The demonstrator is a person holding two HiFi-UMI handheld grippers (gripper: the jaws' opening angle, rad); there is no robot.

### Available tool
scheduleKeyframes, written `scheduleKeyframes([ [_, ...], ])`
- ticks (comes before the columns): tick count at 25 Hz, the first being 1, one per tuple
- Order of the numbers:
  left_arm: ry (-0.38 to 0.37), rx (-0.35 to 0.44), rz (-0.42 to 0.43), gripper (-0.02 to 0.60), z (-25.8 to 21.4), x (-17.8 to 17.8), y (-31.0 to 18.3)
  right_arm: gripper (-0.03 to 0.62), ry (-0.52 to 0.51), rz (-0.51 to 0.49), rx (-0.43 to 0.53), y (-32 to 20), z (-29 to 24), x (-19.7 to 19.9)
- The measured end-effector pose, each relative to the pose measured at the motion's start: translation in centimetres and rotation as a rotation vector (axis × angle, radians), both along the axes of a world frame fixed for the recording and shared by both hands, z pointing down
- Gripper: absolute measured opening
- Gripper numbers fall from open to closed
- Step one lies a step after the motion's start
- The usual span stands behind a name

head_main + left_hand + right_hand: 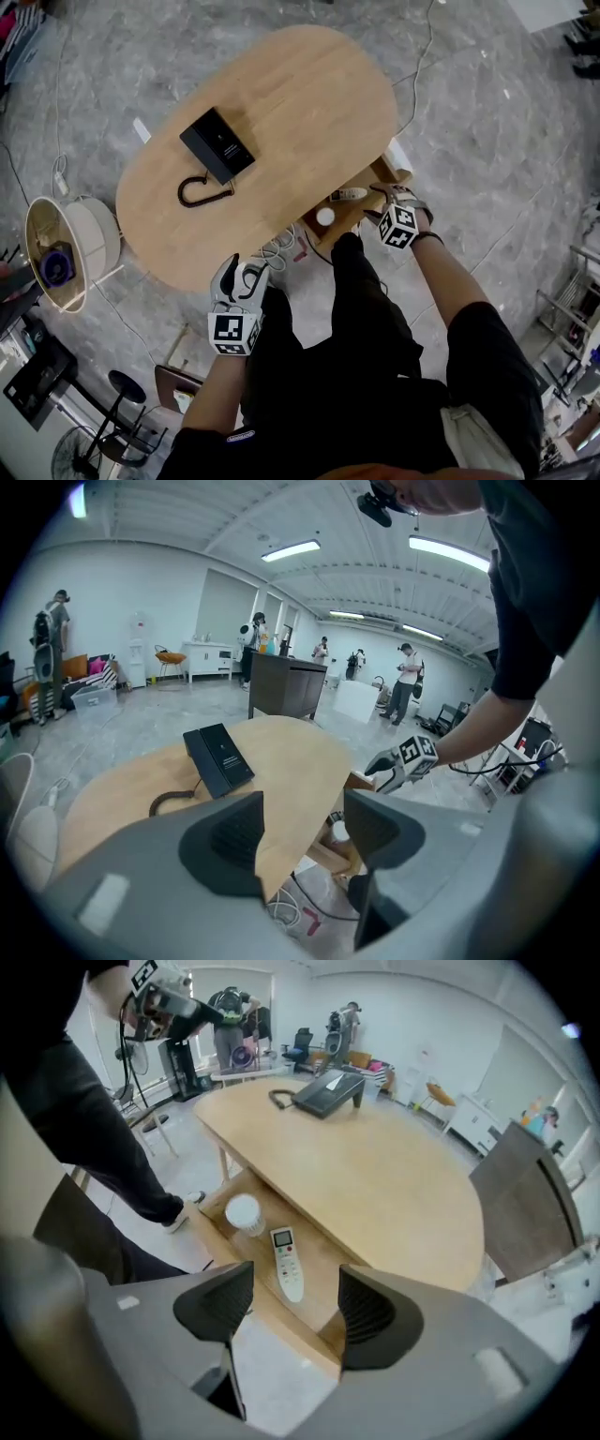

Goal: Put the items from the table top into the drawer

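My left claw (242, 272) and right claw (389, 194) are both spread and empty. The black box (217, 143) lies mid-worktop (309, 103), left of the open drawer (364, 184), its long axis slanting away; I judge the left claw nearer it

Remote (286, 1262) lies in open drawer (323, 1277)

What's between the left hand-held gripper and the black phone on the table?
Head view: the black cord beside the phone, then bare tabletop up to the left hand-held gripper.
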State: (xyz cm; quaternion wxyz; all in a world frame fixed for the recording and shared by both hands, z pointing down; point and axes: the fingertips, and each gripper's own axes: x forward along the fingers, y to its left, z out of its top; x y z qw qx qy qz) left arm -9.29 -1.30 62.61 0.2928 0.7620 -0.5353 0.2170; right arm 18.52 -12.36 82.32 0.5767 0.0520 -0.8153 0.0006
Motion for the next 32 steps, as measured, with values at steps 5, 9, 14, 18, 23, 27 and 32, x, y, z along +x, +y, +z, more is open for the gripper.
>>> scheduleKeyframes([
  [5,-0.057,0.004,0.024,0.275,-3.6,-1.9,0.8,0.311,-0.222,0.289,0.041,1.1,-11.8,-0.7],
  [9,-0.089,0.04,0.018,0.275,-8.4,-3.9,1.7,0.308,-0.439,0.494,0.07,1.6,-22.9,-2.6],
  [14,-0.101,0.096,0.011,0.275,-13.2,-6.3,1.0,0.312,-0.54,0.492,0.227,0.2,-34.2,-5.0],
  [18,-0.118,0.17,-0.005,0.276,-18.3,-8.8,0.2,0.313,-0.59,0.512,0.317,-0.2,-41.7,-6.0],
  [23,-0.093,0.267,-0.048,0.275,-25.6,-10.9,-1.2,0.314,-0.76,0.491,0.365,-0.2,-50.2,-10.1],
  [27,-0.08,0.36,-0.076,0.275,-31.3,-10.6,-2.2,0.311,-0.929,0.427,0.337,0.1,-56.2,-14.0],
  [32,-0.038,0.472,-0.112,0.275,-38.9,-9.3,-2.3,0.295,-1.168,0.351,0.211,0.6,-63.6,-17.6],
])
